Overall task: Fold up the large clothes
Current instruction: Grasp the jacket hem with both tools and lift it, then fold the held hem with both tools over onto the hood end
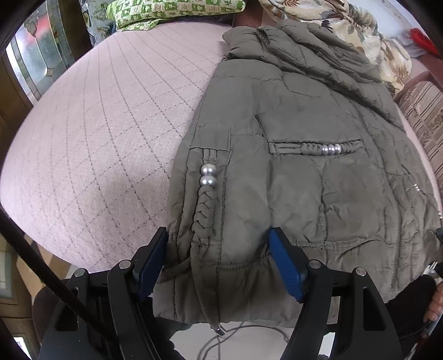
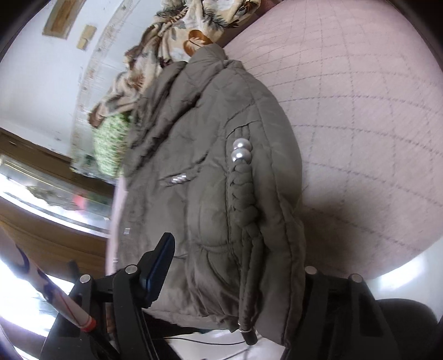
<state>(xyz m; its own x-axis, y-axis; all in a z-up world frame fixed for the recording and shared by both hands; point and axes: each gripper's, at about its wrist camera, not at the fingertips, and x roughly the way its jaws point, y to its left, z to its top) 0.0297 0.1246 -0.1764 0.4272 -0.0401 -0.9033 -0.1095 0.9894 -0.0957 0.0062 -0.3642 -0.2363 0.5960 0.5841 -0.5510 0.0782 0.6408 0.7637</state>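
An olive-green padded jacket (image 1: pixel 290 155) lay on a bed covered with a pink quilted bedspread (image 1: pixel 110 124). In the left wrist view the jacket filled the centre and right of the frame, and the bare bedspread filled the left. The jacket's hem hung over the near edge of the bed, at the bottom of the frame.

The left tool (image 1: pixel 221 249) was spread wide. Its two blue-padded fingers (image 1: pixel 285 263) stood on either side of the hem, with a braided cord trim (image 1: pixel 205 218) and two silver beads (image 1: pixel 208 175) between them. Whether the pads touched the cloth I could not tell.

In the right wrist view the jacket (image 2: pixel 210 171) ran from the top centre to the bottom of the frame. The right tool (image 2: pixel 229 263) was also spread. Its left finger (image 2: pixel 159 265) was visible beside the hem, but the other finger was hidden under the fabric, so a grip could not be confirmed.

A floral cloth (image 1: pixel 346 27) lay at the upper right of the left view, touching the jacket's collar, and a green patterned cloth (image 1: pixel 171 11) lay at the top.
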